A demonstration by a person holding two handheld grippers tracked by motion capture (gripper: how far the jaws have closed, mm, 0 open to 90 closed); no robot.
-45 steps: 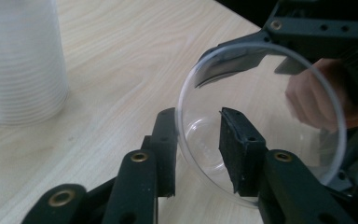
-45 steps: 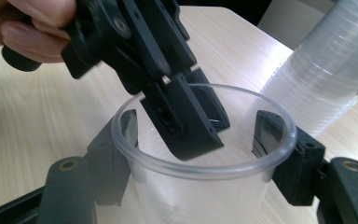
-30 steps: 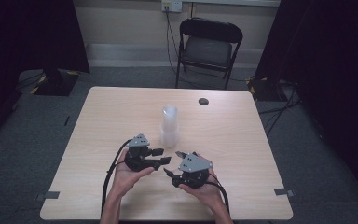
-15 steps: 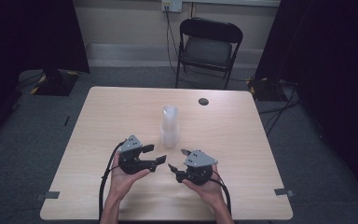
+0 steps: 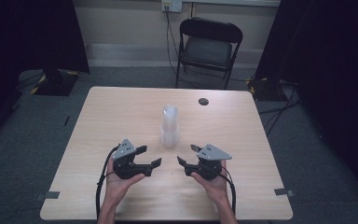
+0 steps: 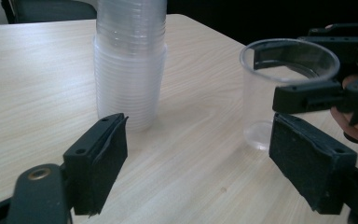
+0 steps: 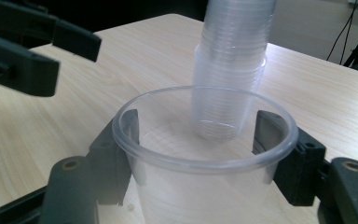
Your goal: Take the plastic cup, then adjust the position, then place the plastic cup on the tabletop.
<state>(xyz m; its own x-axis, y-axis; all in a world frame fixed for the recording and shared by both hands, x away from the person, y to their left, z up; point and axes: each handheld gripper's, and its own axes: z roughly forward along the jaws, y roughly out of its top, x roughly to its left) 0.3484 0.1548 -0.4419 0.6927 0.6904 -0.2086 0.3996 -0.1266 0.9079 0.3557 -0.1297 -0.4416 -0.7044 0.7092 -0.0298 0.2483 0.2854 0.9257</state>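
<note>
A: Start at the left. What is the left gripper (image 5: pixel 148 157) doing?

B: It sits in the person's left hand (image 5: pixel 121 179) toward the near edge of the counter (image 5: pixel 121 112), left of centre. Its jaws have just been opening and now stand wide apart with nothing between them; the pads are flat, black and matte.

A: And the middle?

B: A stack of cups (image 5: pixel 169 126) stands upright near the counter's centre, long axis vertical, mouths up. It is clear, thin, ribbed plastic, nested tight. No print that I can read.

A: The right side?

B: The right gripper (image 5: pixel 187 155) sits in the right hand (image 5: pixel 212 182), also toward the near edge, right of centre. Its jaws are clamped on a single cup (image 7: pixel 200 154) just below the rim: clear plastic, round, tapering downward, upright with its mouth up. In the left gripper view its base seems to rest on the counter, though the see-through plastic makes that hard to judge.

A: Anything farther back?

B: A small dark round disc (image 5: pixel 203 101) lies near the far edge, towards the far right corner.
</note>
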